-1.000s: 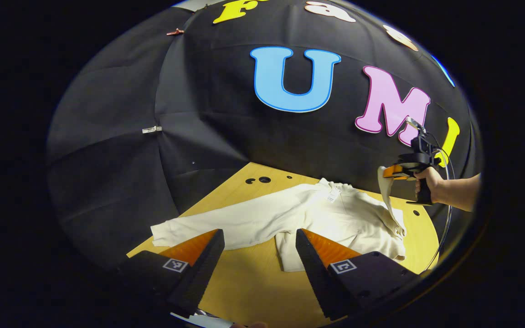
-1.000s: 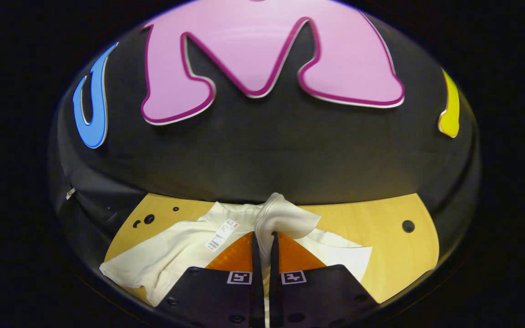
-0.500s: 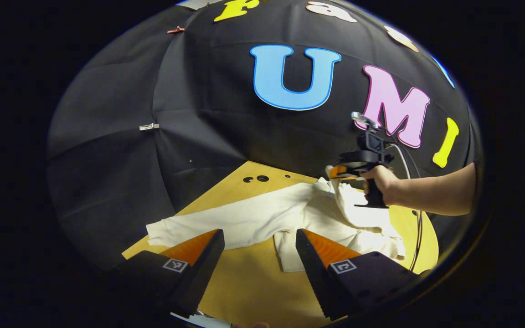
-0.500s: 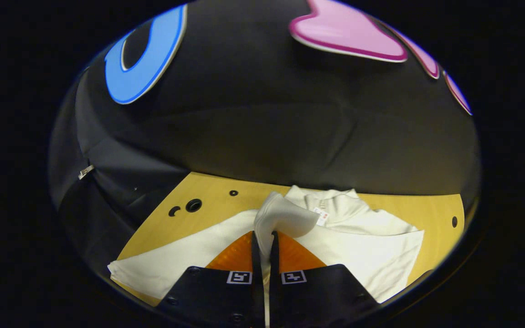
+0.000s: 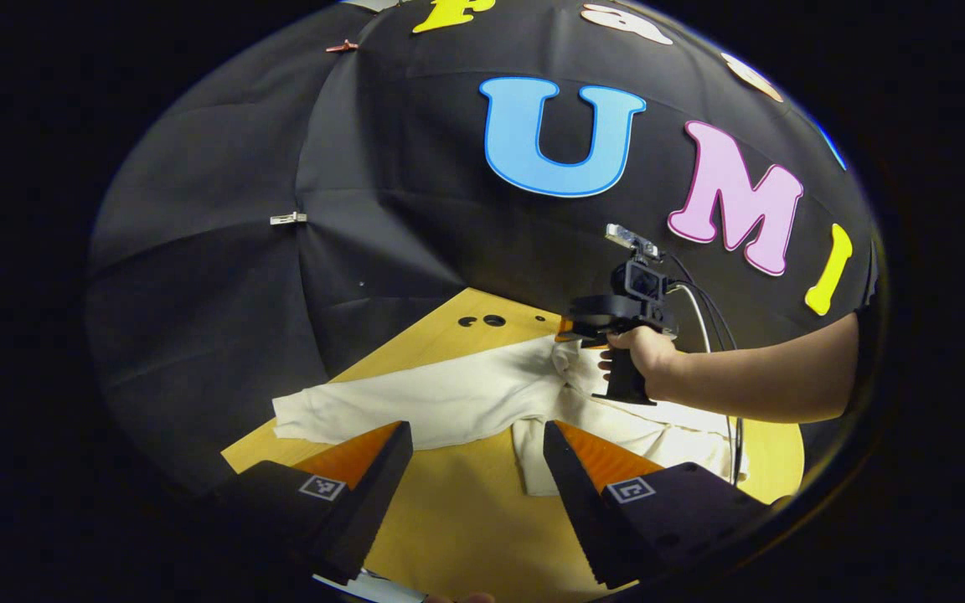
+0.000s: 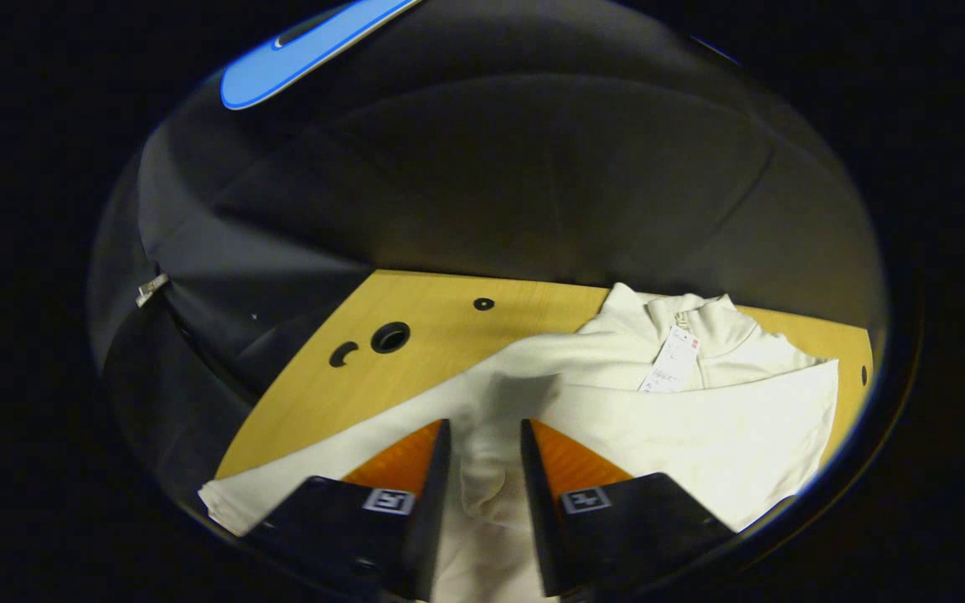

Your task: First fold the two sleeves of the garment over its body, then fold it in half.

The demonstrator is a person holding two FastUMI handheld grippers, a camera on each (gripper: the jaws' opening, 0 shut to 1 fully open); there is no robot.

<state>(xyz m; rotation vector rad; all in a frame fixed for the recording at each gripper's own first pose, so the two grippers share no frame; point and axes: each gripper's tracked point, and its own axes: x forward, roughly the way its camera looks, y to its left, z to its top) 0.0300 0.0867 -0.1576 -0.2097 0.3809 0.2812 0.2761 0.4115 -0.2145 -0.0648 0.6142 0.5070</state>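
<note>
A cream zip-neck garment [image 5: 482, 398] lies flat on the wooden table [image 5: 449, 528]. One sleeve [image 5: 365, 410] stretches out to the left, its cuff just beyond my open left gripper [image 5: 478, 435], which hovers above the near table edge with nothing in it. A hand holds my right gripper [image 5: 568, 332] low over the chest of the garment. In the right gripper view the right gripper [image 6: 484, 429] stands open, and the other sleeve [image 6: 491, 469] lies slack between its fingers, folded across the body [image 6: 700, 435]. The collar [image 6: 688, 311] carries a paper tag [image 6: 668, 362].
The table [image 6: 415, 377] has a few round holes [image 6: 389, 337] near its far left corner. Black cloth walls close off the back and the left side. A forearm [image 5: 767, 381] reaches in from the right above the garment.
The right gripper carried the sleeve leftward and down across the body, then opened and let it go. The left gripper has hardly moved.
</note>
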